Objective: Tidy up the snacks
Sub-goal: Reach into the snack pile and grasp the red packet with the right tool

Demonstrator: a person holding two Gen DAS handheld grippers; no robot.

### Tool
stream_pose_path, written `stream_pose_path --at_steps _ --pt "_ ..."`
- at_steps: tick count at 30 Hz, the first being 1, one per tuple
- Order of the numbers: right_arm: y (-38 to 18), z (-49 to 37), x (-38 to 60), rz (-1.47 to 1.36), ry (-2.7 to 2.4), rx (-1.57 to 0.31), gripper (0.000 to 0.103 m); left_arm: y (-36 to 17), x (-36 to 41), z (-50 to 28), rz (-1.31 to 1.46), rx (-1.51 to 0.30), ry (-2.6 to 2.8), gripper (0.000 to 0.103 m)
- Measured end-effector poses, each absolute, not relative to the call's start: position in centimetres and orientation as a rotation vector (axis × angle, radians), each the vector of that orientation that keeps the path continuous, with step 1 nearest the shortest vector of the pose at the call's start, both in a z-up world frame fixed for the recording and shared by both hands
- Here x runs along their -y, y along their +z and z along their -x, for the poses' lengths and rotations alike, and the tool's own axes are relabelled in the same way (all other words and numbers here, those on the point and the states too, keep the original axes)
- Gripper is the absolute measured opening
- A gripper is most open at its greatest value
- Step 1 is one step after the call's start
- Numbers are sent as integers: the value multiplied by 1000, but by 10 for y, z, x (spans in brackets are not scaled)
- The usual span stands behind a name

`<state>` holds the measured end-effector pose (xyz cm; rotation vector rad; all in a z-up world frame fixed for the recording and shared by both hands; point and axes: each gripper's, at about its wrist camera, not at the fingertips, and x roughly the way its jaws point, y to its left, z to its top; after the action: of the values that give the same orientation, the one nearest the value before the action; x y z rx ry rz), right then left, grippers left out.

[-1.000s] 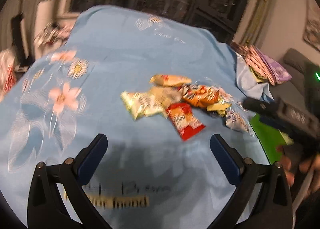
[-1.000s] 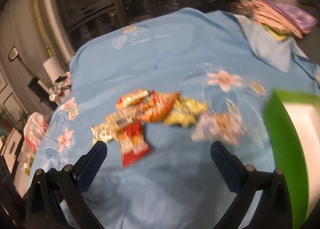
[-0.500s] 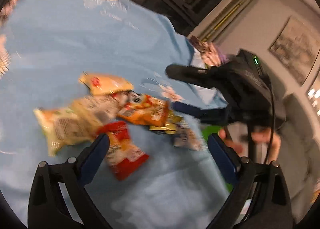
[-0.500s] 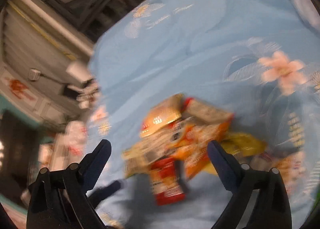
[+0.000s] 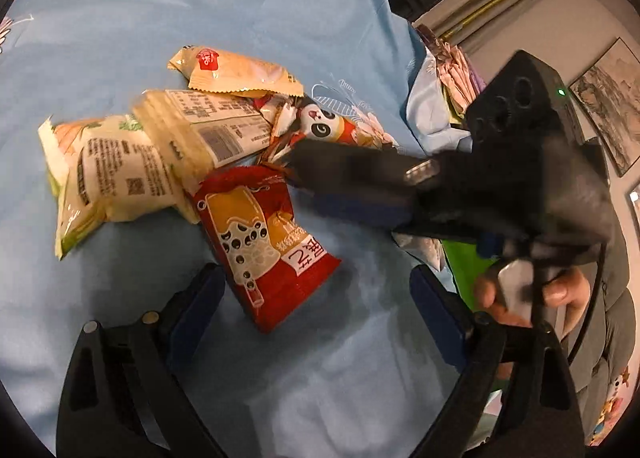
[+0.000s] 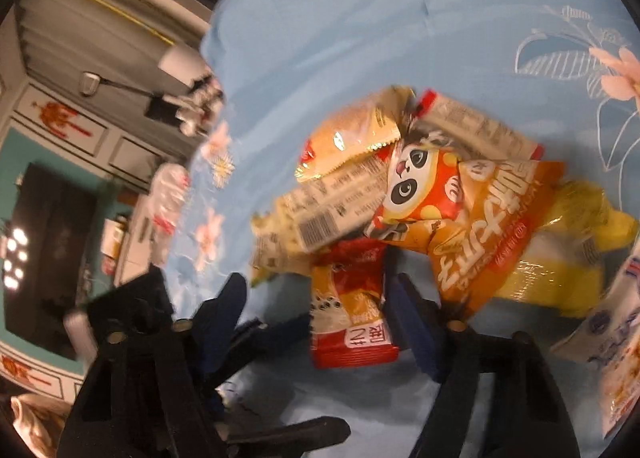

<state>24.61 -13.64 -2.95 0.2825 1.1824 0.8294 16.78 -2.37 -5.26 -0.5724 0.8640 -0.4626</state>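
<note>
Both tongs have dropped toward the snack pile, jaws narrowing. My right tongs [image 6: 316, 310] straddle the red bubble-tea packet [image 6: 348, 310], not yet pinching; my left tongs [image 5: 316, 294] hang spread just short of it. Pinch its crimped end: the glossy film looks slippery on the blue cloth [image 5: 120, 18].
</note>
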Motion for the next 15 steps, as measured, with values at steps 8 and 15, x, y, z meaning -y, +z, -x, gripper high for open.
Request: stream_pose_path --at_steps 8,15 --pt "-51 -263 135 -255 782 -1206 59 -60 23 -178 530 -859 -449 69" --pt "-56 -267 143 -276 765 -1178 31 -70 10 -183 538 -868 -388 33"
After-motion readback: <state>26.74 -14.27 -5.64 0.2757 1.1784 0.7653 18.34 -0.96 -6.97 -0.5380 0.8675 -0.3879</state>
